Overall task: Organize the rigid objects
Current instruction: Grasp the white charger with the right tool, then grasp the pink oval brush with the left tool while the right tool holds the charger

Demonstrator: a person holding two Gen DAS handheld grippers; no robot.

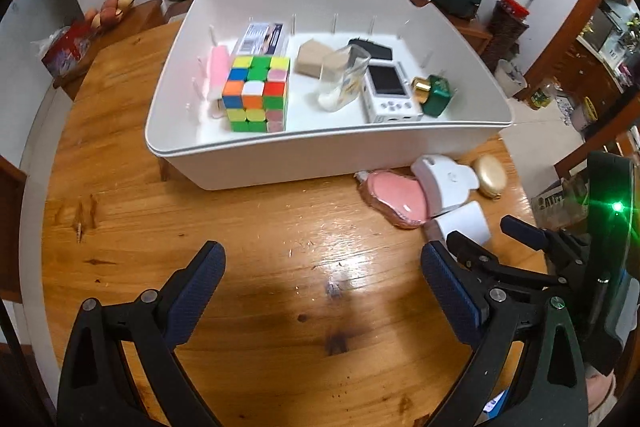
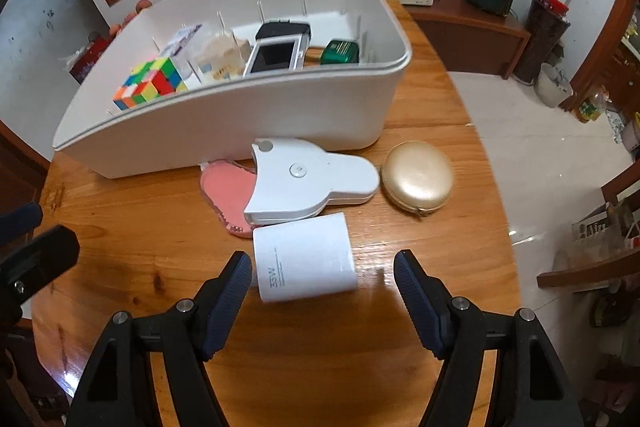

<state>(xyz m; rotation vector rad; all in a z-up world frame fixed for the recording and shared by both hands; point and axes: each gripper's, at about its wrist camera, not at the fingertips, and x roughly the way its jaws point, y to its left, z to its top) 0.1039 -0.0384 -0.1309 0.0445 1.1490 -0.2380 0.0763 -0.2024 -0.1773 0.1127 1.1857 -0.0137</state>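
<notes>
A white bin (image 1: 320, 159) (image 2: 224, 123) on the wooden table holds a Rubik's cube (image 1: 256, 93) (image 2: 150, 85), a white handheld console (image 1: 390, 93) (image 2: 276, 57), a green bottle (image 1: 436, 95) (image 2: 340, 51) and other items. In front of it lie a white charger block (image 2: 306, 257) (image 1: 466, 223), a white bear-shaped device (image 2: 312, 183) (image 1: 444, 183) on a pink mirror (image 2: 228, 195) (image 1: 396, 199), and a gold compact (image 2: 418, 179) (image 1: 492, 175). My right gripper (image 2: 322, 281) is open, its fingers either side of the charger block. My left gripper (image 1: 322, 275) is open and empty over bare table.
The table edge (image 2: 496, 187) drops to a tiled floor on the right. A red box (image 1: 66, 47) sits at the table's far left. Low cabinets (image 2: 468, 23) stand behind.
</notes>
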